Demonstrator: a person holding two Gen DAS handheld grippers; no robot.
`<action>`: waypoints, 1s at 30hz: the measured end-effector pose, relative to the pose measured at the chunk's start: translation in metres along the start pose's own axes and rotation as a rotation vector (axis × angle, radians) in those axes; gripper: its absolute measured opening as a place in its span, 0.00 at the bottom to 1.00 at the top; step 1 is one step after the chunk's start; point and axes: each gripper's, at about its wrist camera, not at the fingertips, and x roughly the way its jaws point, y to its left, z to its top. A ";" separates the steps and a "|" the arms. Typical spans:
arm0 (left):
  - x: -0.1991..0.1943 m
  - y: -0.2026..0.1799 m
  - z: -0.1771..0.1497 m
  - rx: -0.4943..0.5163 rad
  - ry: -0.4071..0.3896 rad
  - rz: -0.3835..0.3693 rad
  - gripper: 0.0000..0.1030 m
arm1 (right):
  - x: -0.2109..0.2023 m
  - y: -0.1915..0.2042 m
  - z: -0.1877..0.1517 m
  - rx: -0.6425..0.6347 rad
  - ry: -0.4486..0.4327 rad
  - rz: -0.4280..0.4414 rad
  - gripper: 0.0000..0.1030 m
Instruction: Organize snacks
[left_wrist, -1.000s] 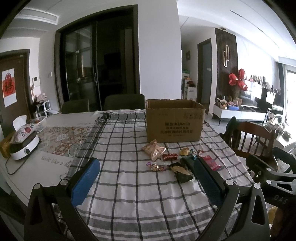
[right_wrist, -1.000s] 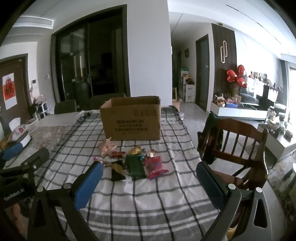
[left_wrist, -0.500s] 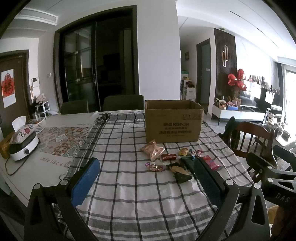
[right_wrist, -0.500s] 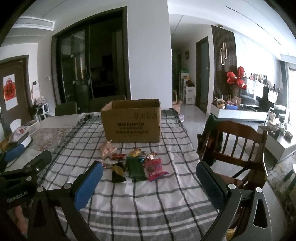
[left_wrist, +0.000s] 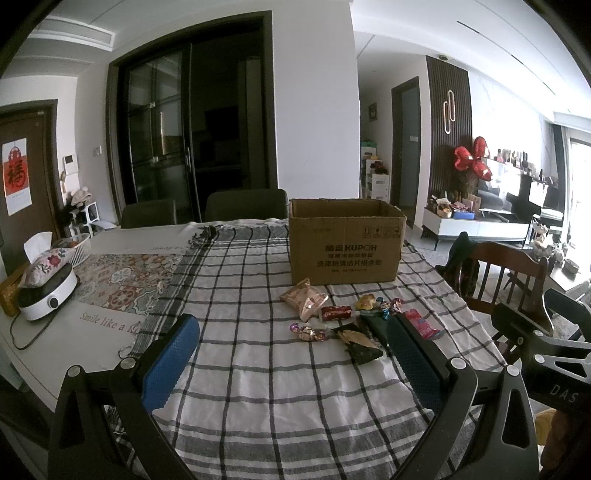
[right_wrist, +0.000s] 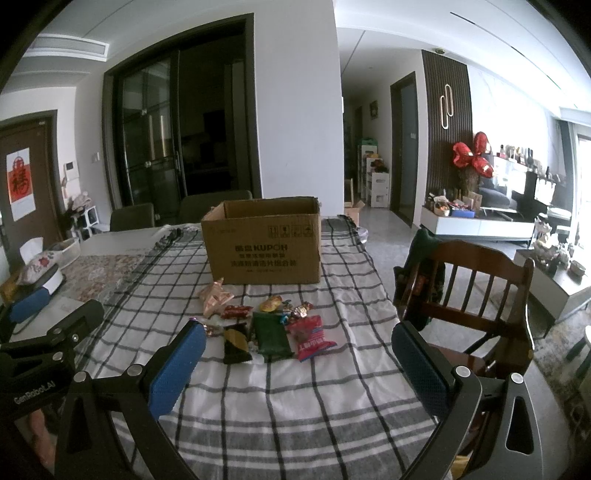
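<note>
An open cardboard box stands on the checked tablecloth. In front of it lie several snacks: a pink packet, a red bar, a green pouch, a red packet, a black-and-gold packet and wrapped candies. My left gripper is open and empty, held above the cloth short of the snacks. My right gripper is open and empty, also short of them.
A wooden chair stands at the table's right edge. A white appliance with a tissue pouch and a white basket sit at the far left. Two dark chairs stand behind the table.
Both grippers have drifted slightly; the box and snacks sit a little differently in view. Both stay open and empty. No snack has moved.
</note>
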 end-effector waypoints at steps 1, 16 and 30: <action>0.000 0.000 0.000 0.000 0.000 -0.001 1.00 | 0.000 0.000 0.000 0.000 0.000 0.000 0.99; 0.003 -0.004 -0.002 0.004 0.014 -0.017 1.00 | 0.001 -0.002 -0.002 0.008 0.011 0.001 0.99; 0.049 -0.025 -0.003 0.018 0.145 -0.073 0.89 | 0.041 -0.017 -0.006 0.019 0.074 0.003 0.99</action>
